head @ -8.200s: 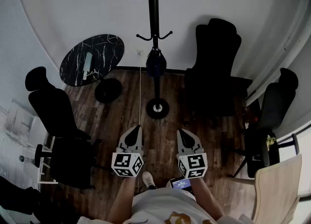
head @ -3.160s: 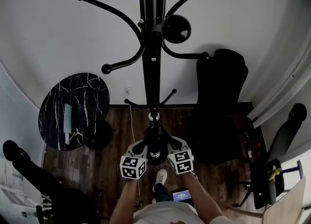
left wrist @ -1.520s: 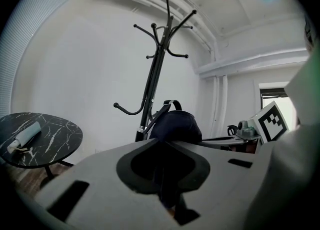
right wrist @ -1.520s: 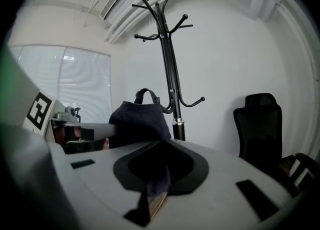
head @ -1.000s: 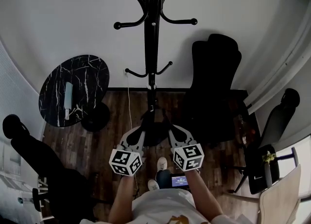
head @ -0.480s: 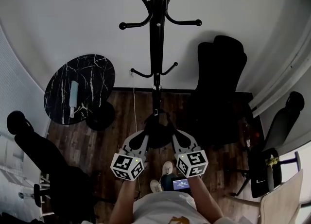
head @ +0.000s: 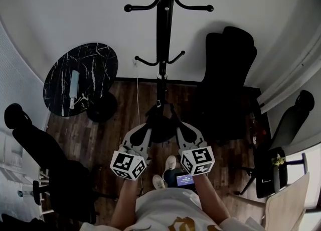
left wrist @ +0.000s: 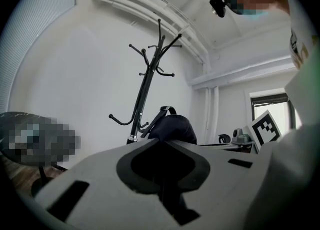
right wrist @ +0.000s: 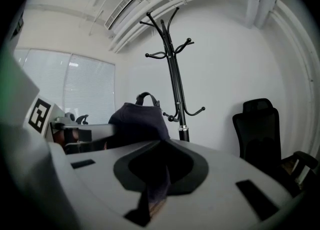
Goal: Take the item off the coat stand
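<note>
Against the tall black metal coat stand (head: pixel 161 49), the dark navy soft fabric bag (head: pixel 161 125) has changed place. Eight seconds back it hung low on the pole; now it is off the hook, held just in front of the stand. It is rounded, with a looped strap on top, perhaps a small backpack. The left gripper (head: pixel 146 130) and right gripper (head: pixel 178 128) each pinch its fabric. Print on the small lit screen (head: pixel 185 179) is too small to read.

A bag (head: pixel 161 128) is hanging between left gripper (head: pixel 145 130) and right gripper (head: pixel 179 128), near of coat stand (head: pixel 161 49); table (head: pixel 83 74) far left, chair (head: pixel 228 82) right.
</note>
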Motion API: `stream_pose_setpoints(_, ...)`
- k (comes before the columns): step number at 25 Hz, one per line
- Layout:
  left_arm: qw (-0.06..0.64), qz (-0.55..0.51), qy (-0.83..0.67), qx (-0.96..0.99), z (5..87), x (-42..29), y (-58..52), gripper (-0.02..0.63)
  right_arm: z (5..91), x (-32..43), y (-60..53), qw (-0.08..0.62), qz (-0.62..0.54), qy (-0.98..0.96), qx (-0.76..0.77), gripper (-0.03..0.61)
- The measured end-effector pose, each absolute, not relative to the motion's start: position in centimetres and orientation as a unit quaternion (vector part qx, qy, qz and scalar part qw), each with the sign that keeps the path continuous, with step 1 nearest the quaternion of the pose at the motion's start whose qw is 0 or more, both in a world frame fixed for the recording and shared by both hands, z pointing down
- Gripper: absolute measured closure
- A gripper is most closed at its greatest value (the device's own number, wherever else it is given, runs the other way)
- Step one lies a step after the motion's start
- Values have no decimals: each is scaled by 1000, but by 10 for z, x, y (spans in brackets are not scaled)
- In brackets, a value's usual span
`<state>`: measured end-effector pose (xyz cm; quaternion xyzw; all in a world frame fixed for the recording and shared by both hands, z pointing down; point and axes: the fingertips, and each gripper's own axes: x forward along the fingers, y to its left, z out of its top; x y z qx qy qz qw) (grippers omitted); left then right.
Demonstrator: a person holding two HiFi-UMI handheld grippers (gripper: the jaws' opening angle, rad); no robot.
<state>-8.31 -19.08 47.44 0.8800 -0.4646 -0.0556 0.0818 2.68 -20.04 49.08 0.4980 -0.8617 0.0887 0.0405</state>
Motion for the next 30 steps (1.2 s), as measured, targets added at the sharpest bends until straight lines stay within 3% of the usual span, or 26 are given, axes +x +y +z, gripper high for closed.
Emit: stream_pose_setpoints(30, 118, -35, -467, 876, 492, -87, -206, 584, 503, 26, -210, 56, 95, -859, 501, 548)
